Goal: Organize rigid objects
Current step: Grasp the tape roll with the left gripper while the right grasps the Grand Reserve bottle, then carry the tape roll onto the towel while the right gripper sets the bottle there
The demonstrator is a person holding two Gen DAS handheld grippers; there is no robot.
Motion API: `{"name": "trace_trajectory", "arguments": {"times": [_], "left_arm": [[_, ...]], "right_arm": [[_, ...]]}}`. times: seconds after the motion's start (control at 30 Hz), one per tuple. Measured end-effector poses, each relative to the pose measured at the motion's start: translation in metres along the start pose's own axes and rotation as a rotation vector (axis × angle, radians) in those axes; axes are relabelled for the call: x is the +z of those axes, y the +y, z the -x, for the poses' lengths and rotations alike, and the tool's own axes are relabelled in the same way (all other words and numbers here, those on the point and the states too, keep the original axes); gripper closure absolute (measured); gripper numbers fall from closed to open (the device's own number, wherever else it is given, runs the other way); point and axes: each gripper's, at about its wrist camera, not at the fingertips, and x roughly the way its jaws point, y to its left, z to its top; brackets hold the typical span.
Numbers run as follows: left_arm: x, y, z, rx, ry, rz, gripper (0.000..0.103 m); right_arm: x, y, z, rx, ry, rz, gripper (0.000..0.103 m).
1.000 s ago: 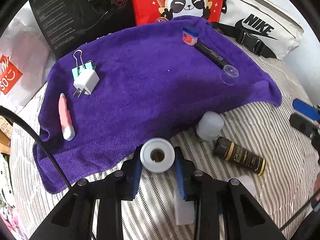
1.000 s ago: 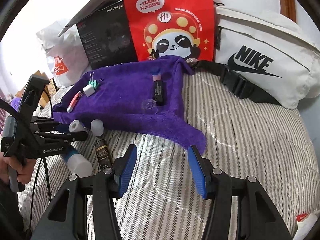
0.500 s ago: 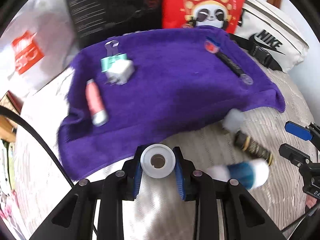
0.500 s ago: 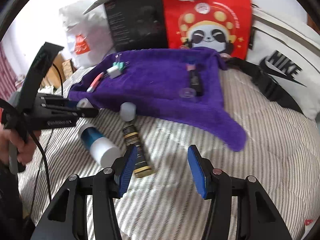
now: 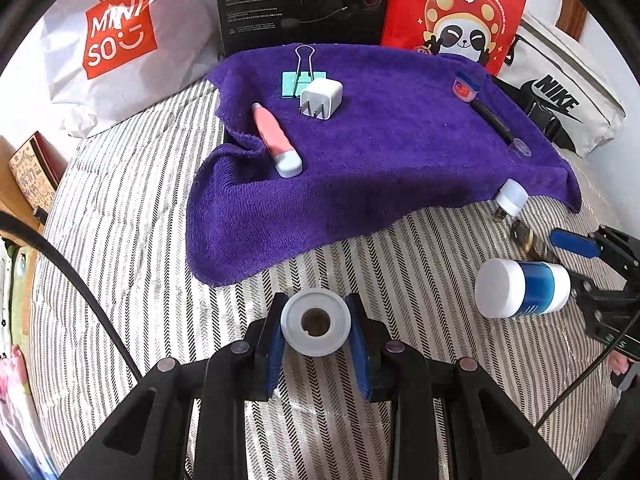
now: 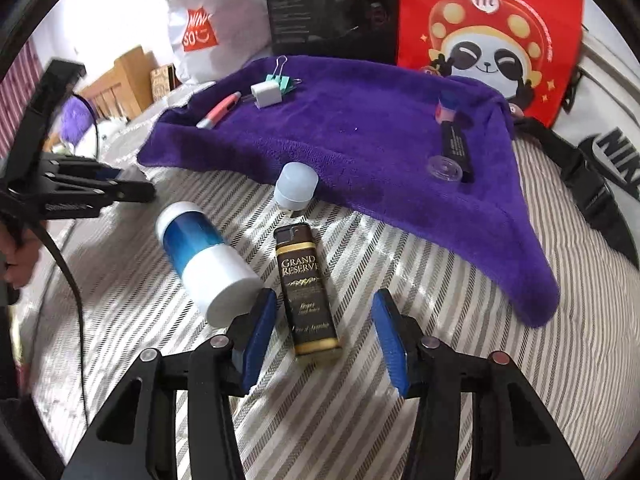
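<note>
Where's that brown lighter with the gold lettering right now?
In the right wrist view the brown lighter lies on the striped bedding, off the purple towel, beside the blue-and-white bottle and between the open right hand-held gripper fingers.

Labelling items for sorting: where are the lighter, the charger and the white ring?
lighter [image 6: 306, 280], right wrist view, label.
charger [image 5: 322, 98], left wrist view, top face.
white ring [image 5: 316, 322], left wrist view, rim.

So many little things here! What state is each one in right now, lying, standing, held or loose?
White roll: held between the left tool's pads.
Right tool: open, closing around the lighter.
Brown lighter: lying flat on the striped bedcover, untouched.
Blue and white bottle: on its side.
Small capped bottle: at the towel's edge.
Purple towel: spread out.
White plug: on the towel, against the green clip.
Pink pen: lying on the towel.
</note>
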Motion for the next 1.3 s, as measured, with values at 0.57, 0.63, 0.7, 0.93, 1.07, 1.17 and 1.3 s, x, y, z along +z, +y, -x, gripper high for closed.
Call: {"name": "trace_trajectory", "arguments": {"times": [0.57, 0.63, 0.7, 0.93, 1.07, 1.17, 1.3], "left_arm": [[-0.007, 0.005, 0.005, -0.015, -0.028, -0.025, 0.075], [-0.008, 0.005, 0.005, -0.02, -0.029, -0.023, 0.075], [-0.009, 0.006, 0.006, -0.024, -0.031, -0.027, 0.075], [-0.009, 0.004, 0.006, -0.008, -0.066, -0.017, 0.075], [-0.018, 0.002, 0.008, 0.002, -0.131, -0.003, 0.075], [-0.025, 0.003, 0.009, 0.006, -0.187, 0.008, 0.075], [-0.027, 0.0, 0.01, 0.024, -0.206, -0.002, 0.075]], "right_arm": [[-0.004, -0.01, 0.004, -0.089, 0.018, -0.114, 0.076], [-0.003, -0.011, 0.003, -0.092, 0.015, -0.116, 0.078], [-0.004, -0.01, 0.004, -0.095, 0.016, -0.112, 0.078], [-0.004, -0.01, 0.002, -0.094, -0.011, -0.111, 0.078], [-0.012, -0.008, 0.005, -0.108, -0.067, -0.116, 0.078], [-0.01, -0.007, 0.004, -0.114, -0.067, -0.111, 0.078], [-0.01, -0.007, 0.004, -0.111, -0.068, -0.112, 0.078]]}}
